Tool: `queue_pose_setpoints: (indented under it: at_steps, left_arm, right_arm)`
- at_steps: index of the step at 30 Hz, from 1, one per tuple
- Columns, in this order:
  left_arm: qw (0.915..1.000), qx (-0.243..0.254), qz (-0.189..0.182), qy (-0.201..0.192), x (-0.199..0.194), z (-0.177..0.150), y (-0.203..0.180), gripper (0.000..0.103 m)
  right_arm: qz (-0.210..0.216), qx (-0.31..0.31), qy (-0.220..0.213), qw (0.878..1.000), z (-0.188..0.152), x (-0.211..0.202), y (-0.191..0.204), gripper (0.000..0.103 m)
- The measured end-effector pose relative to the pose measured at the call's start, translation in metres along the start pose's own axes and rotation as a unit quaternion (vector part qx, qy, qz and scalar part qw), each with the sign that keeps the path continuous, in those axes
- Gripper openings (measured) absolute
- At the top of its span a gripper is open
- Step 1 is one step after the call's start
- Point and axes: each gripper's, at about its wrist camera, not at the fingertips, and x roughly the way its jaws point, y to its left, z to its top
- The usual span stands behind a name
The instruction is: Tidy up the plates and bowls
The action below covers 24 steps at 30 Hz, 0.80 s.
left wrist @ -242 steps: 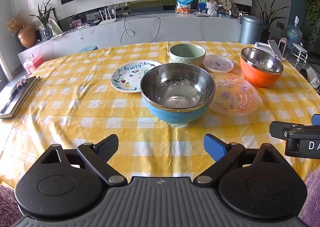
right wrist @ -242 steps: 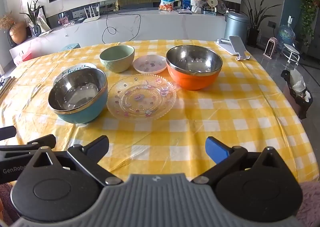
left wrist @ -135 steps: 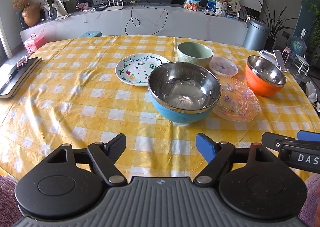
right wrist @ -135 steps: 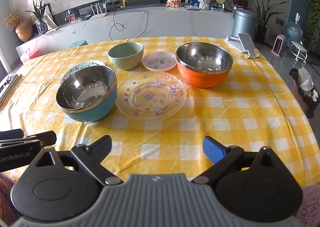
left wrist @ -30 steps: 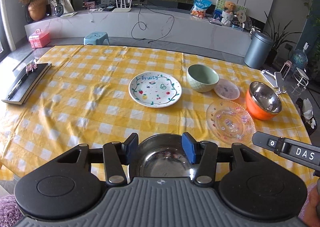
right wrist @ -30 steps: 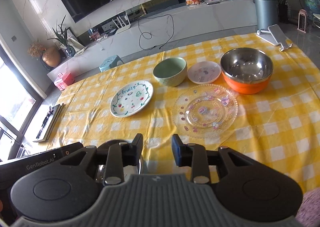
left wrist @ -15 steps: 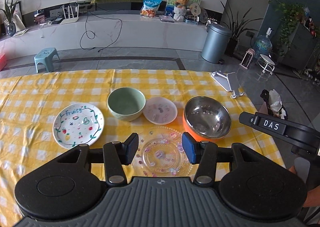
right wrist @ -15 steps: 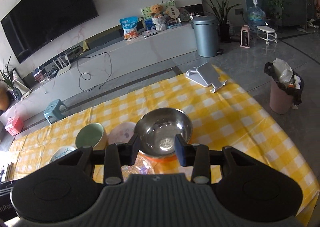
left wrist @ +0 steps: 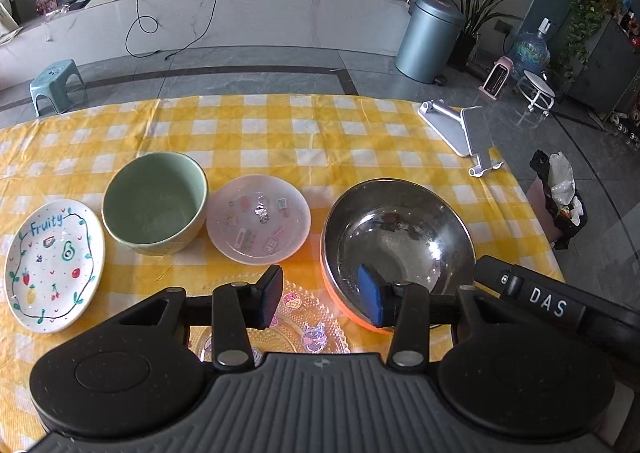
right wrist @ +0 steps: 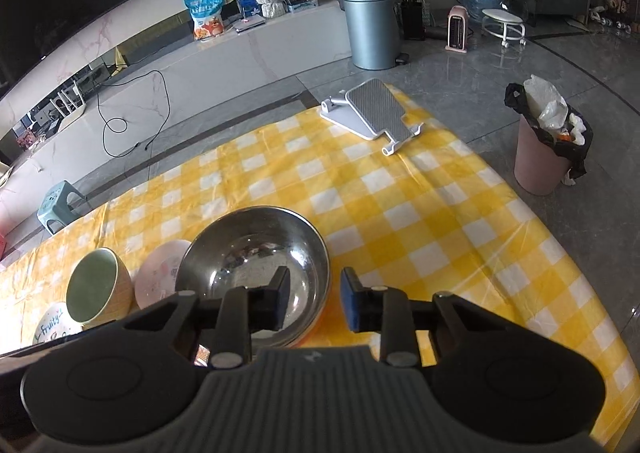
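Left gripper (left wrist: 322, 303): jaws part open and have just been closing; the black finger hangs over the clear plate, the blue finger over the near-left rim of the orange bowl. Pads pressing on nothing that I can see.
Right gripper (right wrist: 315, 304): narrow gap, jaws have just been closing; the right rim of the orange bowl sits between the fingers. Black finger inside the bowl, blue finger outside. Whether the pads touch the rim, cannot tell.
Clear glass plate (left wrist: 308, 327): nearest dish, mostly hidden under the left gripper, cartoon stickers showing.
Orange bowl (left wrist: 396, 241): steel-lined, upright, empty, just right of the clear plate.
Small pink plate (left wrist: 258, 225): left of the orange bowl, flat on the cloth.
Green bowl (left wrist: 154, 203): just left of the pink plate, upright, empty.
Fruity plate (left wrist: 52, 265): far left, beside the green bowl.
Tablecloth (left wrist: 280, 133): yellow and white check.
Phone stand (right wrist: 370, 113): far right corner of the table, well apart from the dishes.
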Motion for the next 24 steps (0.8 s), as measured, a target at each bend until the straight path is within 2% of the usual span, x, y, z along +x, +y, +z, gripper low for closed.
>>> queue_pose_setpoints:
  at_steps: [4, 8, 10, 14, 17, 21, 24]
  left_arm:
    - [0.9999, -0.011, 0.003, 0.012, 0.02, 0.003, -0.001, 0.043]
    - [0.9997, -0.016, 0.004, 0.017, 0.031, 0.004, -0.001, 0.04]
    - [0.9996, -0.017, 0.003, 0.022, 0.035, 0.005, -0.001, 0.035]
    - [0.9994, -0.021, -0.001, 0.028, 0.043, 0.007, -0.003, 0.025]
    - [0.9993, -0.022, -0.003, 0.029, 0.044, 0.006, -0.003, 0.017]
    - [0.9994, -0.016, 0.007, 0.029, 0.046, 0.007, -0.004, 0.01]
    - [0.9995, -0.013, 0.009, 0.028, 0.047, 0.008, -0.006, 0.009]
  right_arm:
    - [0.007, 0.009, 0.02, 1.0, -0.002, 0.012, -0.001, 0.024]
    - [0.004, 0.021, 0.033, 0.999, -0.001, 0.026, -0.005, 0.017]
    - [0.005, 0.026, 0.041, 0.999, 0.0, 0.031, -0.007, 0.012]
    - [0.008, 0.032, 0.041, 0.999, 0.0, 0.036, -0.009, 0.011]
    - [0.002, 0.03, 0.041, 0.999, -0.001, 0.038, -0.009, 0.005]
    - [0.005, 0.039, 0.047, 0.998, 0.0, 0.043, -0.013, 0.005]
    - [0.007, 0.041, 0.048, 0.998, -0.001, 0.043, -0.013, 0.005]
